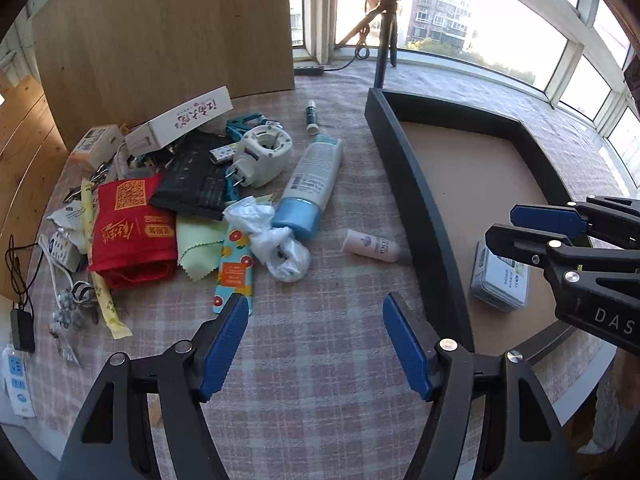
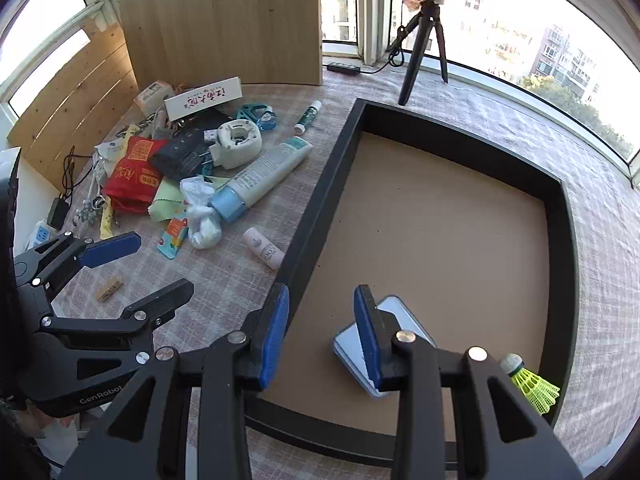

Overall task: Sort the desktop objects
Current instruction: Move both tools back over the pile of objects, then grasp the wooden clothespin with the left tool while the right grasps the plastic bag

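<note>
Right gripper (image 2: pixel 321 334) hangs over the near corner of the black tray (image 2: pixel 316 196), jaws parted, nothing between them. Its right finger sits just in front of the flat blue-edged case (image 2: pixel 404 314) lying on the tray floor; whether it touches the case, I cannot tell. That's the first worry: lift or swing away carelessly and the finger could catch the case and drag it out of place. The yellow shuttlecock (image 2: pixel 530 384) lies in the tray's near right corner, close enough to be knocked by a wide sweep.

Over to the left gripper (image 1: pixel 316 344), also spread wide and empty, poised above bare checked cloth on the desk (image 1: pixel 320 360), short of the clutter. Nearest candidate, I'd judge, is the small pink bottle (image 1: pixel 372 245), lying on its side just beside the tray wall. It's round, so a pinch off-centre could send it rolling, and the wall leaves little room for the outer finger.

Further out, the big blue-capped tube (image 1: pixel 312 184) rests against the crumpled white plastic bag (image 1: pixel 272 236), with the orange patterned sachet (image 1: pixel 234 268) and green cloth (image 1: pixel 198 248) alongside. Reach in there and the jaws may snag bag and tube together. Beyond that, the red pouch (image 1: pixel 132 232), the white round fitting (image 1: pixel 262 152) and the white box (image 1: pixel 180 120) are heaped; pulling one could topple its neighbours.
</note>
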### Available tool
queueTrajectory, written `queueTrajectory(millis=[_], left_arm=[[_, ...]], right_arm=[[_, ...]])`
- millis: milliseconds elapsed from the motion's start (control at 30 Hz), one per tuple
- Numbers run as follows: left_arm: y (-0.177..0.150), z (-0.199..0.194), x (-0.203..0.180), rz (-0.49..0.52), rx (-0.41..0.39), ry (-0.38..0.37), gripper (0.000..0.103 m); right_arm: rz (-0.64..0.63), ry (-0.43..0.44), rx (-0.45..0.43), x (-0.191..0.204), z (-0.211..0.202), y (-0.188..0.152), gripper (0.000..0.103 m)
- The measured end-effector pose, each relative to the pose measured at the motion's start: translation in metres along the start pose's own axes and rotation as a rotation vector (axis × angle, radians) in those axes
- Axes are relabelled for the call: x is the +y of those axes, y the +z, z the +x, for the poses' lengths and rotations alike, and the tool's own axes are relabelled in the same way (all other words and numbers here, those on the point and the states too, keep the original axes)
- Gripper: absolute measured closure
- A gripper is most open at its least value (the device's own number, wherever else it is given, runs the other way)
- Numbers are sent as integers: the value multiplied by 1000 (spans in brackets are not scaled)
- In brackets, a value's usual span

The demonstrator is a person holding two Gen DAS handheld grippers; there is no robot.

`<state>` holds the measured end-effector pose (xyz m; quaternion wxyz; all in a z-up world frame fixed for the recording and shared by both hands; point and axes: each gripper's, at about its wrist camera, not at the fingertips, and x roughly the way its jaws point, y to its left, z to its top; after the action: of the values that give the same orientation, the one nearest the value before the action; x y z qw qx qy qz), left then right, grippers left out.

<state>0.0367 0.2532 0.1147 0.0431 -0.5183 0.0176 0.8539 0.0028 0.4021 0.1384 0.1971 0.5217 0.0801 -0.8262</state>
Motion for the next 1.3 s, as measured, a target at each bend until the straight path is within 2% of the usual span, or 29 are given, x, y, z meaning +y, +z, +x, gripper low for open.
queueTrajectory(millis=[367,633,833,1067,1167,1300], left_arm=[[-45,-10,87,-162,27,91,36],[-77,-3,138,-221,90,137,36],[-86,6,152,-220,110,112,36],[-100,15,168,-211,151,89,35],[-103,16,166,-204,160,57,35],[-105,23,151,-148,182,31,37]], right_arm=[[-163,82,37,83,28,21,69],[-190,150,112,92,60,35,70],[-177,174,197,86,94,42,70],[-192,154,234,100,120,53,69],[-194,147,243,104,128,57,69],[-188,161,262,109,137,60,69]])
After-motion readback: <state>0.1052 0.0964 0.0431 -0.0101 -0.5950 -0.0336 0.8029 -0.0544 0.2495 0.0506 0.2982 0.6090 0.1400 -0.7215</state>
